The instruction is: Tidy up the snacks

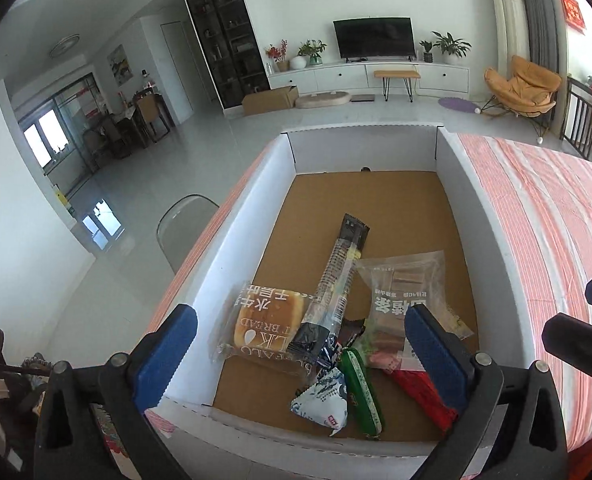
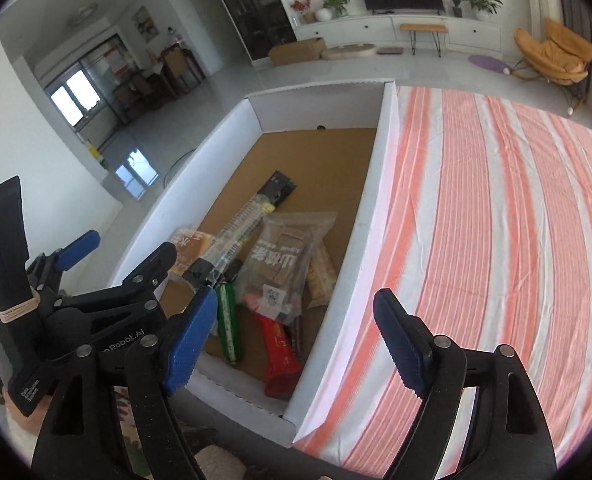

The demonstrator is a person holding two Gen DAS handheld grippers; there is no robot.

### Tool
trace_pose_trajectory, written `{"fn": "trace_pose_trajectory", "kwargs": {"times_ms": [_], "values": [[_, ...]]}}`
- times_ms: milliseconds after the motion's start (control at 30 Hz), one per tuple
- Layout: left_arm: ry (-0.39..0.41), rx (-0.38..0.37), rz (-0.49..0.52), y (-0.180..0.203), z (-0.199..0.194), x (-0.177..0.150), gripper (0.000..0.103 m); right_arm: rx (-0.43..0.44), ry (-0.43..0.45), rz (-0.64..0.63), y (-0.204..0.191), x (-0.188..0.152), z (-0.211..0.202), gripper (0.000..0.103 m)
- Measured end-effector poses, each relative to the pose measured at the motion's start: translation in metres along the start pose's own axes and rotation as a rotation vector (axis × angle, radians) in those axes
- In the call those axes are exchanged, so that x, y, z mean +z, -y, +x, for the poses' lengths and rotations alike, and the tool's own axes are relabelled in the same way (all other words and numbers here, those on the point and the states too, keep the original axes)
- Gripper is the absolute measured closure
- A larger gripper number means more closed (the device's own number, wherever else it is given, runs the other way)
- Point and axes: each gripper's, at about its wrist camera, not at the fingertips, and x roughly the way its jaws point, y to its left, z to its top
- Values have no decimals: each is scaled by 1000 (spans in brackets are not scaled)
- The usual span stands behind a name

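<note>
A white cardboard box (image 1: 239, 216) with a brown floor holds several snacks at its near end: a bread packet (image 1: 263, 322), a long clear biscuit tube (image 1: 336, 280), a clear bag of brown sticks (image 1: 406, 284), a green bar (image 1: 362, 392), a red packet (image 1: 424, 396) and a small white-blue pouch (image 1: 322, 402). My left gripper (image 1: 300, 344) hangs open above this pile with nothing between its fingers. My right gripper (image 2: 291, 340) is open and empty, straddling the box's right wall (image 2: 356, 264). The same pile (image 2: 271, 264) shows in the right wrist view, beside the left gripper (image 2: 123, 252).
The box stands on a table under a pink and white striped cloth (image 2: 496, 220), which stretches bare to the right. A grey chair (image 1: 183, 224) stands left of the table. Beyond lie a tiled floor, a TV cabinet (image 1: 372, 76) and an orange armchair (image 1: 524, 88).
</note>
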Motion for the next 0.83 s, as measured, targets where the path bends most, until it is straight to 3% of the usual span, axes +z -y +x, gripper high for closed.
{"fn": "trace_pose_trajectory", "kwargs": {"times_ms": [167, 833], "values": [[-91, -37, -53, -14, 3, 0, 1, -60, -7, -45, -14, 9, 6, 19], [-71, 11, -91, -36, 4, -9, 0, -104, -29, -119, -40, 2, 17, 19]]}}
